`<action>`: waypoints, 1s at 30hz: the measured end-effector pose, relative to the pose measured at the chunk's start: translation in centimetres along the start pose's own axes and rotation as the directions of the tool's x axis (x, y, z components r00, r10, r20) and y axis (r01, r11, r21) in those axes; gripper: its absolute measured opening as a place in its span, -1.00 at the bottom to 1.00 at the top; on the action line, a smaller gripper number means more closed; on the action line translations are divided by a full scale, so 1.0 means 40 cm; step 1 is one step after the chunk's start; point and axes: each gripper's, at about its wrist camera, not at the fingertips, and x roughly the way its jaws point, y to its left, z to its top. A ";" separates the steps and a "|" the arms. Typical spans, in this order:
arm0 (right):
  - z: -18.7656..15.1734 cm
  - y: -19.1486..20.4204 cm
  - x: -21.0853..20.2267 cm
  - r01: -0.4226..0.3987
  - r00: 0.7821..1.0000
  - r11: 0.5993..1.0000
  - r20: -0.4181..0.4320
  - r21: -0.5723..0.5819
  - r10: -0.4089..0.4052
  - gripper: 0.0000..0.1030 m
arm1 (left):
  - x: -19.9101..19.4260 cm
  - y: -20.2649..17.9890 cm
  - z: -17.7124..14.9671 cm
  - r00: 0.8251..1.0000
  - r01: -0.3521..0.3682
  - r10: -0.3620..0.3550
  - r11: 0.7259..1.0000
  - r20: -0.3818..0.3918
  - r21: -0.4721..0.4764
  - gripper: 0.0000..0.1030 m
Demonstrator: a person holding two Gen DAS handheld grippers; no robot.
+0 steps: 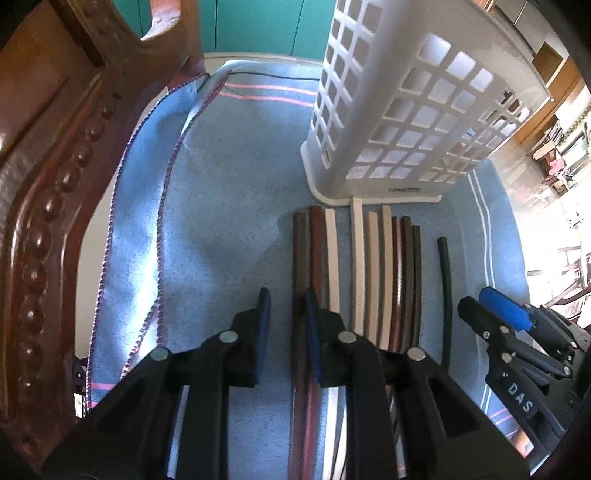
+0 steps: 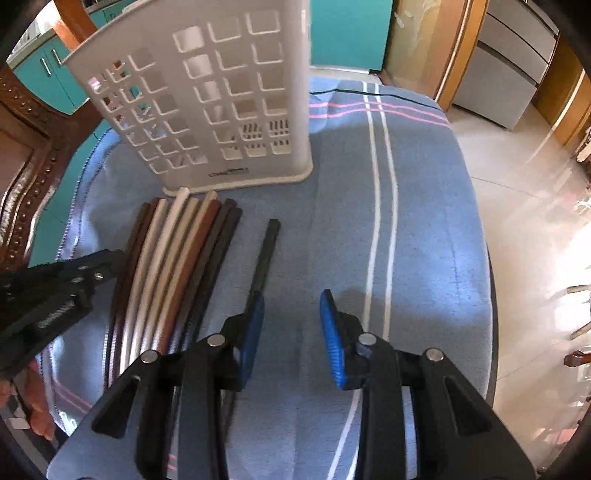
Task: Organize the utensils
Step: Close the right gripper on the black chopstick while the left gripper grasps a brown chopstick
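Several chopsticks (image 1: 373, 273), brown, white and dark, lie side by side on a blue towel (image 1: 221, 206), tips toward a white perforated utensil holder (image 1: 402, 122). One dark chopstick (image 1: 445, 291) lies apart to the right. My left gripper (image 1: 286, 325) is open and empty, hovering over the leftmost brown sticks. The right gripper (image 1: 495, 314) shows at the right edge. In the right wrist view my right gripper (image 2: 291, 332) is open and empty, its left finger by the lone dark chopstick (image 2: 266, 254). The bundle (image 2: 173, 266), holder (image 2: 221, 99) and left gripper (image 2: 74, 273) show too.
A carved wooden chair back (image 1: 55, 192) stands at the left. The towel (image 2: 406, 229) covers a round table with its edge to the right, tiled floor (image 2: 524, 184) beyond. Teal cabinets (image 1: 258, 26) stand behind.
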 end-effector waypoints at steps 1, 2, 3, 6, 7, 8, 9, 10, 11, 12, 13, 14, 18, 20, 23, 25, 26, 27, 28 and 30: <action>-0.002 0.004 0.003 0.007 1.000 1.000 -0.006 -0.004 -0.007 -0.36 | 0.006 -0.005 -0.004 1.000 -0.008 0.008 1.000 -0.003 0.005 -0.61; -0.007 0.011 0.008 0.021 1.000 1.000 -0.013 -0.008 -0.021 -0.36 | 0.008 -0.012 -0.003 1.000 -0.015 0.015 1.000 0.001 0.010 -0.61; -0.006 0.017 0.009 0.035 0.999 0.999 -0.008 -0.012 -0.035 -0.36 | 0.010 -0.016 -0.001 1.000 -0.023 0.023 1.000 0.003 0.015 -0.61; -0.006 0.043 0.019 0.077 0.997 0.996 -0.005 -0.035 -0.077 -0.36 | 0.013 -0.026 0.003 0.999 -0.043 0.043 0.999 0.008 0.031 -0.61; -0.008 0.047 0.018 0.086 0.996 0.996 -0.006 -0.039 -0.087 -0.36 | 0.014 -0.030 0.004 0.999 -0.051 0.051 0.998 0.010 0.037 -0.61; -0.008 0.048 0.018 0.086 0.996 0.996 -0.008 -0.037 -0.086 -0.36 | 0.019 -0.043 0.004 0.998 -0.057 0.057 0.998 0.013 0.042 -0.64; -0.009 0.047 0.019 0.069 0.998 0.997 -0.010 -0.033 -0.069 -0.36 | 0.022 -0.050 0.003 0.998 -0.059 0.058 0.997 0.016 0.043 -0.69; -0.011 0.054 0.021 0.037 0.999 0.999 -0.020 -0.027 -0.038 -0.36 | 0.023 -0.052 0.005 0.998 -0.054 0.054 0.998 0.018 0.040 -0.70; -0.016 0.068 0.019 0.007 0.999 1.000 -0.034 -0.018 -0.008 -0.36 | 0.024 -0.055 0.005 0.998 -0.055 0.054 0.998 0.020 0.038 -0.70; -0.021 0.069 0.022 0.005 1.000 1.000 -0.029 -0.017 -0.006 -0.35 | 0.025 -0.056 0.004 0.998 -0.053 0.052 0.998 0.022 0.036 -0.70; -0.026 0.083 0.023 0.032 0.999 0.999 -0.024 -0.036 -0.033 -0.35 | 0.025 -0.057 0.003 0.998 -0.050 0.049 0.998 0.025 0.030 -0.70; -0.031 0.093 0.022 0.058 0.998 0.996 -0.018 -0.065 -0.060 -0.35 | 0.027 -0.057 -0.002 0.998 -0.049 0.048 0.998 0.027 0.027 -0.70; -0.044 0.105 0.012 0.054 0.998 0.996 -0.032 -0.074 -0.056 -0.81 | 0.031 -0.058 -0.011 0.999 -0.039 0.039 0.999 0.025 0.028 -0.74; -0.041 0.103 0.008 0.051 0.997 0.997 -0.053 -0.062 -0.054 -0.82 | 0.030 -0.048 -0.026 1.000 -0.017 0.017 1.000 0.020 0.018 -0.86; -0.039 0.074 0.002 0.066 0.995 0.996 -0.073 -0.052 -0.070 -0.86 | 0.027 -0.036 -0.044 1.000 0.012 -0.012 1.000 0.016 0.006 -0.86; -0.023 0.034 0.004 0.085 0.993 0.995 -0.083 -0.045 -0.088 -0.88 | 0.019 -0.042 -0.054 1.000 0.022 -0.022 1.000 0.017 0.016 -0.86; -0.023 0.019 0.000 0.086 0.992 0.995 -0.089 -0.041 -0.090 -0.88 | 0.014 -0.044 -0.057 0.999 0.029 -0.029 0.999 0.019 0.022 -0.86; -0.022 0.009 -0.001 0.084 0.992 0.996 -0.092 -0.038 -0.087 -0.88 | 0.010 -0.048 -0.059 0.999 0.033 -0.033 0.999 0.021 0.026 -0.86; -0.023 0.002 -0.004 0.080 0.992 0.996 -0.090 -0.037 -0.083 -0.88 | 0.009 -0.051 -0.057 0.999 0.032 -0.033 0.999 0.025 0.031 -0.86; -0.022 -0.008 -0.006 0.089 0.992 0.995 -0.088 -0.039 -0.092 -0.86 | 0.008 -0.054 -0.054 0.999 0.024 -0.025 0.999 0.025 0.032 -0.86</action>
